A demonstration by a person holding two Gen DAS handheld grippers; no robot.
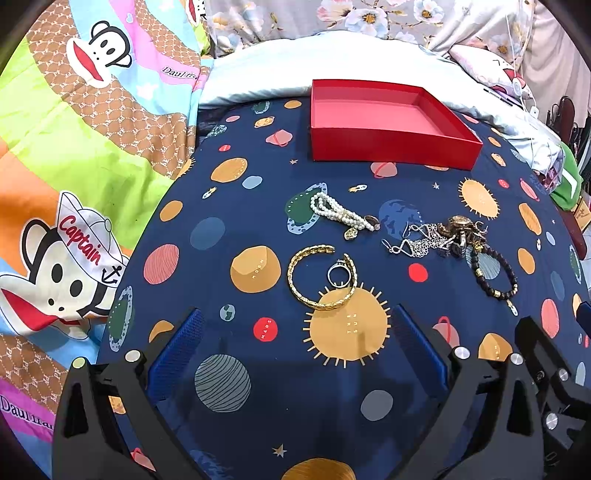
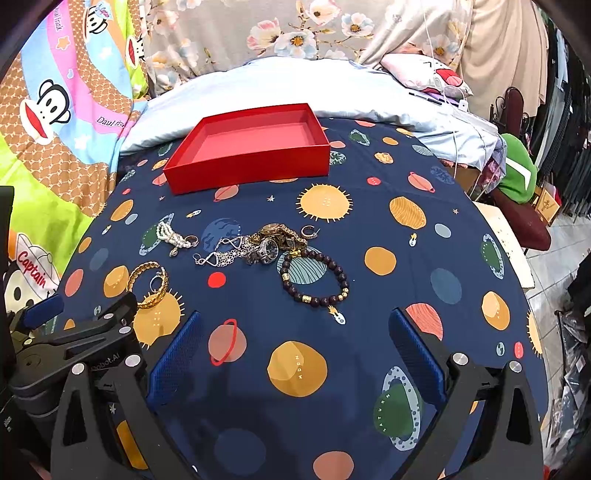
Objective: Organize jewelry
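An empty red box [image 1: 384, 122] [image 2: 251, 147] sits at the far side of a navy planet-print cloth [image 1: 258, 206]. On the cloth lie a gold bangle [image 1: 321, 277] [image 2: 149, 282] with a silver ring [image 1: 338, 275] inside it, a pearl bracelet [image 1: 340, 213] [image 2: 171, 234], a tangled heap of silver chains and watches [image 1: 439, 236] [image 2: 258, 245], and a dark bead bracelet [image 1: 493, 273] [image 2: 314, 277]. My left gripper [image 1: 295, 325] is open, just short of the bangle. My right gripper [image 2: 295, 325] is open, just short of the bead bracelet.
A colourful monkey-print quilt [image 1: 74, 147] lies to the left. A pale blue pillow [image 2: 295, 88] and floral bedding [image 2: 295, 29] lie behind the box. A green item [image 2: 517, 177] and clutter lie off the cloth's right edge. The left gripper's body [image 2: 74, 332] shows in the right wrist view.
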